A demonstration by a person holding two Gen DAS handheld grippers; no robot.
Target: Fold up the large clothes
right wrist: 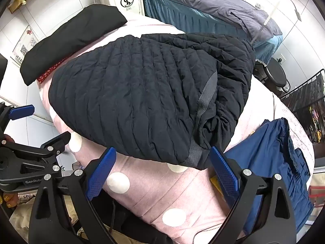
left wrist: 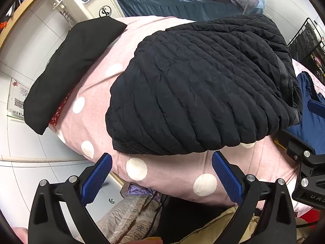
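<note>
the left gripper (left wrist: pixel 161 162) hangs with jaws spread wide and nothing between its blue pads (left wrist: pixel 97 180), just short of the near hem of a black quilted jacket (left wrist: pixel 199 85). the right gripper (right wrist: pixel 162 160) is likewise wide open and empty at that same hem. the jacket lies folded on a pink duvet with white dots (right wrist: pixel 154 189). a folded black garment (left wrist: pixel 69 69) sits at the far left edge, a blue garment (right wrist: pixel 270 154) to the right.
</note>
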